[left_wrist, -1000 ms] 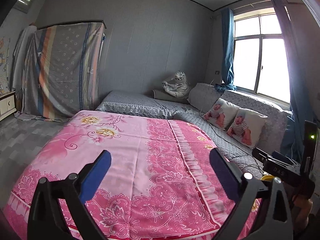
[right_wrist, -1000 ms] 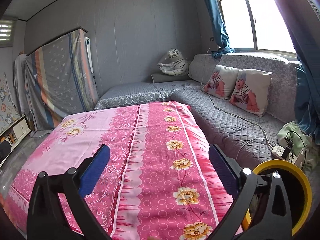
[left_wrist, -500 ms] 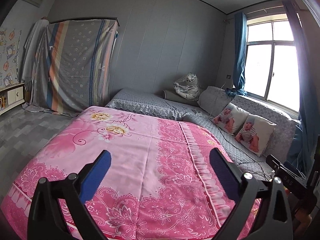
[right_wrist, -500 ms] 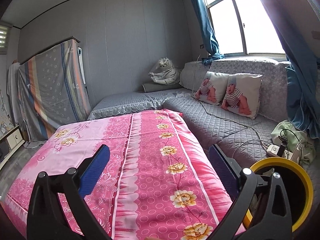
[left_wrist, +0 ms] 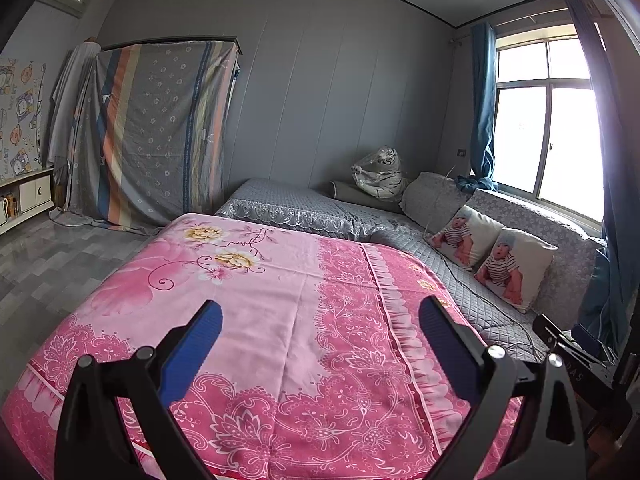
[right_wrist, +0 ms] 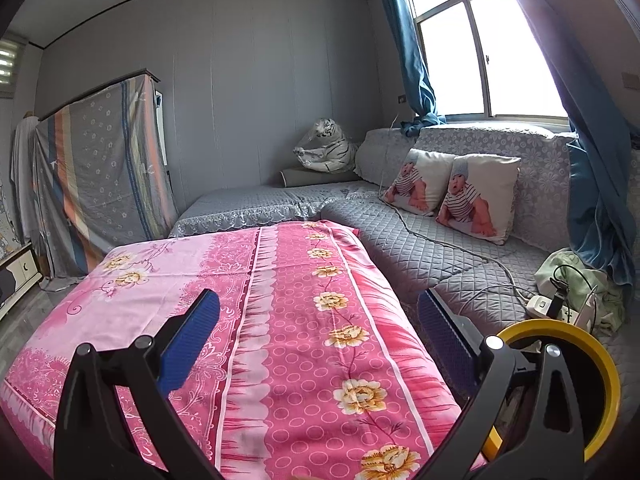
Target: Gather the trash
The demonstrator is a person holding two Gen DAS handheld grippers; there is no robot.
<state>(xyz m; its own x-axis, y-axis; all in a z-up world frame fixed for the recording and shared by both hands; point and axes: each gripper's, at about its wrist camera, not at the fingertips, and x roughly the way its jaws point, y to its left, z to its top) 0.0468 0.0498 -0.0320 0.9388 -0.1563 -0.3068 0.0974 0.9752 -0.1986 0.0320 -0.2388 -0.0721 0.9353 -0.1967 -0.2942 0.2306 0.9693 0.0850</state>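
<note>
- Hovering over the pink floral bedsheet (left_wrist: pixel 280 320), the left gripper (left_wrist: pixel 320 328) and right gripper (right_wrist: pixel 318 320) are both held wide apart, nothing gripped.
- No trash can be spotted; the yellow-rimmed round bin (right_wrist: pixel 600 364) sits just beside the right gripper.
- Bed and grey quilted sofa (right_wrist: pixel 420 248) are best scanned slowly.

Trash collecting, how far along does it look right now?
Done: the pink cloth shows no trash. In hand: nothing; left gripper and right gripper are open and empty. The yellow bin sits by the right gripper. This fits before or after collecting; what is left cannot be told.
</note>
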